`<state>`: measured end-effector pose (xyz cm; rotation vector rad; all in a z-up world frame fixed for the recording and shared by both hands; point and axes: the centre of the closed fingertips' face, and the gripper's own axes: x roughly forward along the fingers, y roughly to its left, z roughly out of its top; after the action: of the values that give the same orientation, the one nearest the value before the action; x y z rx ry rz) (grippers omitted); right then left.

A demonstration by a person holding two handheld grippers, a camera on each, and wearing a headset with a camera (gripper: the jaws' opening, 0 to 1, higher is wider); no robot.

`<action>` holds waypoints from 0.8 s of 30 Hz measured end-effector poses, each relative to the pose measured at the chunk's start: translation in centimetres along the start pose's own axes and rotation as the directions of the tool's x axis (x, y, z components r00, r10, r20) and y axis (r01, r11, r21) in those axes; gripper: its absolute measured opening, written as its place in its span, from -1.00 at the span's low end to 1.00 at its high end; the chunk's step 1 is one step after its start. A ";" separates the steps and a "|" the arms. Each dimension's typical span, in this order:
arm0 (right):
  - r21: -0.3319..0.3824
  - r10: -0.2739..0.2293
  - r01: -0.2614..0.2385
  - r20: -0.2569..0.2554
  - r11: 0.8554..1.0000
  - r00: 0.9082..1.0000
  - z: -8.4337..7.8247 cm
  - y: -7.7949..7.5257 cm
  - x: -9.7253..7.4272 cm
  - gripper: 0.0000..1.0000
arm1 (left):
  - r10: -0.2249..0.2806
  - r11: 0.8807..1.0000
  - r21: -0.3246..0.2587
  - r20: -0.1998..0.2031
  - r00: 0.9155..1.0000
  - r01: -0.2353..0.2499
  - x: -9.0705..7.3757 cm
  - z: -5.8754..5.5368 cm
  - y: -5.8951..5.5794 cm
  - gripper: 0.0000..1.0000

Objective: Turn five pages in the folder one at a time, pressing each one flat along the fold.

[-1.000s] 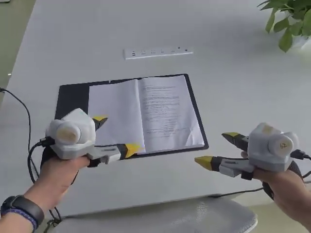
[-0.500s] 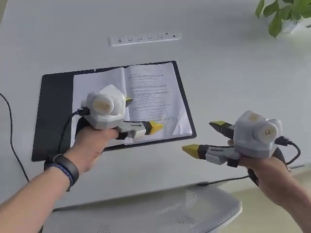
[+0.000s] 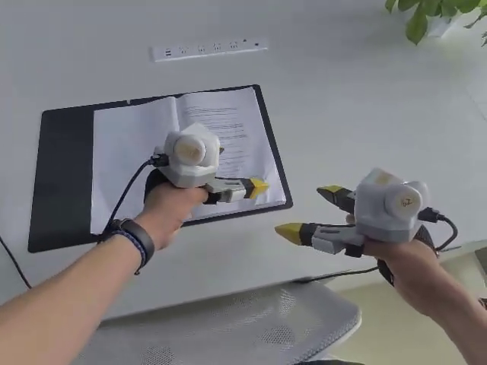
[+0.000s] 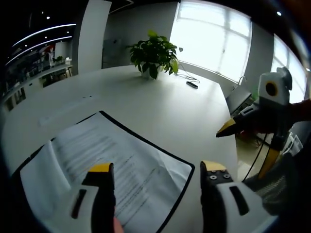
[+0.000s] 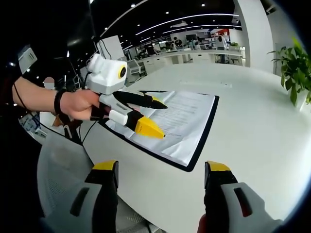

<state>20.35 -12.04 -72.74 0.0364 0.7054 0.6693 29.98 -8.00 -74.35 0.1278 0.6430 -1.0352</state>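
the folder (image 3: 61, 182) lies open and flat on the white table (image 3: 365, 114), left of the middle of the head view, with its long edge roughly parallel to the near table edge. its black cover shows as a wide band on the left and as a thin border along the far, right and near sides. two white leaves lie on it: the left page (image 3: 125, 160) looks blank, and the right page (image 3: 228, 122) carries rows of fine print too small to read. the fold runs between them from far to near, and the paper rises slightly on either side of it. in the left gripper view the printed sheet's near right corner sits just inside the black border. the left gripper (image 3: 240, 169) is over the near part of the right page, pointing right, jaws spread with nothing between them; whether either yellow tip touches the paper cannot be told. a black cable (image 3: 125, 201) runs from its back across the left page, and the hand holding it wears a dark wristband (image 3: 133, 237). the right gripper (image 3: 307, 211) is off the folder, near and to the right of it, above the table's near edge, pointing left toward the folder, its jaws also spread and holding nothing. a white power strip (image 3: 209, 49) lies beyond the folder's far edge, apart from it. a green plant (image 3: 426, 15) stands at the far right. the grey back of a chair (image 3: 251, 327) shows below the near table edge.
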 end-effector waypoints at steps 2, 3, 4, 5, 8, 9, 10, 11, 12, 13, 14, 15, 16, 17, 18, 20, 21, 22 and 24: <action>-0.003 0.005 -0.005 -0.006 1.000 1.000 -0.2 0.0 0.0 0.42 | -0.003 1.000 0.008 -0.006 1.000 0.003 0.9 -0.2 -0.4 0.40; -0.004 0.006 -0.006 -0.008 1.000 1.000 -0.2 0.0 0.0 0.42 | -0.001 1.000 0.015 -0.015 1.000 0.001 1.2 -0.5 -0.4 0.38; -0.002 0.007 -0.007 -0.011 1.000 1.000 -0.3 0.0 0.0 0.42 | -0.003 1.000 0.021 -0.035 0.999 0.004 1.8 -0.9 -0.6 0.38; 0.000 0.008 -0.008 -0.011 1.000 1.000 -0.3 -0.1 -0.1 0.42 | -0.003 1.000 0.024 -0.044 0.999 0.004 2.1 -1.2 -0.6 0.38; 0.010 0.008 -0.008 -0.012 1.000 1.000 -0.6 -0.4 -0.1 0.41 | 0.006 0.999 0.035 -0.082 0.997 -0.003 3.1 -2.2 -0.8 0.35; 0.012 0.008 -0.008 -0.017 1.000 1.000 -0.8 -0.5 -0.2 0.41 | 0.006 0.999 0.043 -0.086 0.996 -0.002 3.4 -2.4 -0.9 0.36; 0.013 0.008 -0.008 -0.019 1.000 1.000 -0.9 -0.6 -0.2 0.40 | 0.007 0.999 0.052 -0.093 0.996 -0.003 3.6 -2.5 -1.0 0.36; 0.017 0.009 -0.008 -0.020 1.000 1.000 -1.0 -0.7 -0.3 0.40 | 0.013 0.998 0.057 -0.099 0.995 -0.007 3.8 -2.7 -1.0 0.35; 0.019 0.009 -0.009 -0.020 1.000 1.000 -1.0 -0.8 -0.3 0.40 | 0.013 0.998 0.056 -0.101 0.995 -0.008 3.9 -2.7 -1.0 0.36; 0.022 0.011 -0.010 -0.020 1.000 1.000 -1.1 -0.9 -0.4 0.40 | 0.014 0.999 0.053 -0.102 0.995 -0.009 4.0 -2.8 -0.9 0.35; 0.025 0.011 -0.011 -0.020 1.000 1.000 -1.2 -1.0 -0.4 0.40 | 0.030 0.998 0.061 -0.110 0.993 -0.023 4.1 -2.9 -0.7 0.35; 0.029 0.012 -0.012 -0.020 1.000 1.000 -1.2 -1.1 -0.3 0.39 | 0.046 0.997 0.063 -0.118 0.992 -0.039 4.2 -3.1 -0.5 0.36; 0.034 0.013 -0.012 -0.020 0.999 1.000 -1.3 -1.2 -0.3 0.38 | 0.051 0.998 0.048 -0.117 0.992 -0.046 4.3 -3.2 -0.3 0.36; 0.039 0.013 -0.013 -0.021 0.999 1.000 -1.4 -1.3 -0.2 0.37 | 0.054 0.998 0.048 -0.117 0.992 -0.048 4.4 -3.3 -0.2 0.35; 0.044 0.014 -0.013 -0.021 0.999 1.000 -1.4 -1.4 -0.1 0.37 | 0.064 0.996 0.061 -0.126 0.990 -0.057 4.5 -3.6 -0.1 0.32; 0.050 0.017 -0.016 -0.020 0.999 1.000 -1.4 -1.5 0.0 0.37 | 0.082 0.992 0.106 -0.134 0.988 -0.068 4.4 -3.7 0.1 0.28; 0.051 0.017 -0.016 -0.018 0.999 1.000 -1.3 -1.5 0.1 0.36 | 0.086 0.991 0.113 -0.135 0.987 -0.070 4.5 -3.8 0.3 0.25; 0.051 0.019 -0.018 -0.016 0.999 1.000 -1.2 -1.6 0.2 0.36 | 0.091 0.990 0.119 -0.137 0.986 -0.074 4.5 -3.9 0.5 0.23; 0.054 0.023 -0.023 -0.012 0.998 1.000 -1.0 -1.5 0.4 0.35 | 0.090 0.990 0.121 -0.136 0.987 -0.073 4.5 -3.8 0.8 0.20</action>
<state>20.82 -13.15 -74.14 0.0898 0.7359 0.6732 30.51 -9.52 -80.11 0.3291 0.7002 -0.9900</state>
